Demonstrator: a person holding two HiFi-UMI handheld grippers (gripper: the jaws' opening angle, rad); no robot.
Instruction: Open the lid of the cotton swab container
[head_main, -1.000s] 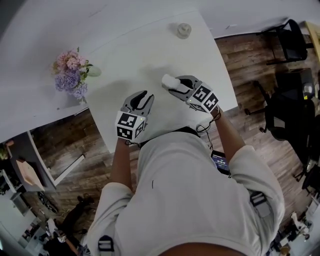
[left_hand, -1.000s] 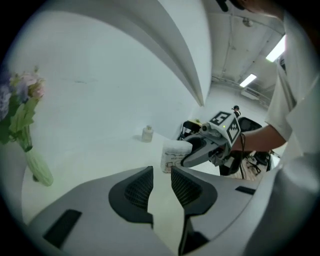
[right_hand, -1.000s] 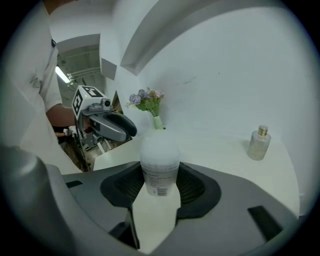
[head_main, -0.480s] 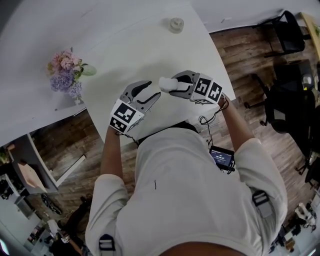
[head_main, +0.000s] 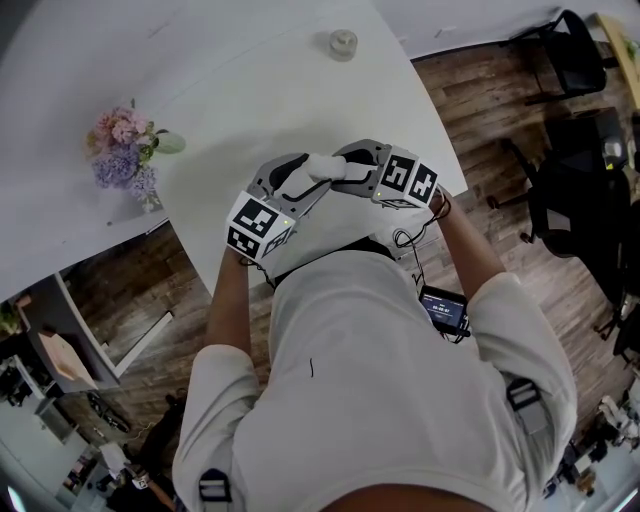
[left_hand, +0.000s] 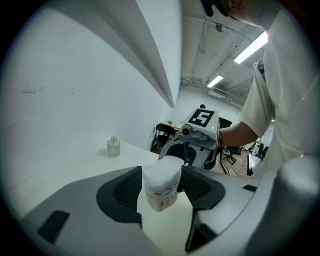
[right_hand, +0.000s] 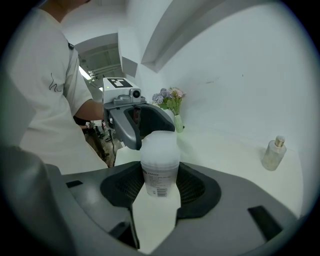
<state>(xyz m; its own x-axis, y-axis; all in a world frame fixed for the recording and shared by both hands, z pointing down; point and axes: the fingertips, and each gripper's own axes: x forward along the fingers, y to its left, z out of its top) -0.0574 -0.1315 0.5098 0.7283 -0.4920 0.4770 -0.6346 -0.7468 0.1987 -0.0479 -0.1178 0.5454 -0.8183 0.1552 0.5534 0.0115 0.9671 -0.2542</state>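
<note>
- Meanwhile, at the left of the white table (head_main: 250, 100), a bunch of pink and purple flowers (head_main: 125, 150) stands well apart from the work
- Next comes the grey left gripper (head_main: 300, 182) with its black-and-white marker cube; its jaws have just been opening and stand spread wide on either side of the container's free end, with no sign that the pads are pressing on it
- Between the two tools, a small frosted-white plastic cotton swab container (head_main: 318, 167) is held in the air close to the table's near corner; it lies roughly level, and its lid looks to be still on
- Beyond it, a small clear glass bottle (head_main: 343, 43) sits near the table's far edge and plays no part
- On the right, the matching right gripper (right_hand: 160, 185) pinches the container's labelled body between its ribbed pads and acts as the anchor
- The step in hand appears to be fitting the left jaws over the cap end while the right steadies the body
- The next move calls for the left jaws to close squarely on the cap alone, then pull or twist it away, with the right grip firm enough that the smooth plastic does not slip
</note>
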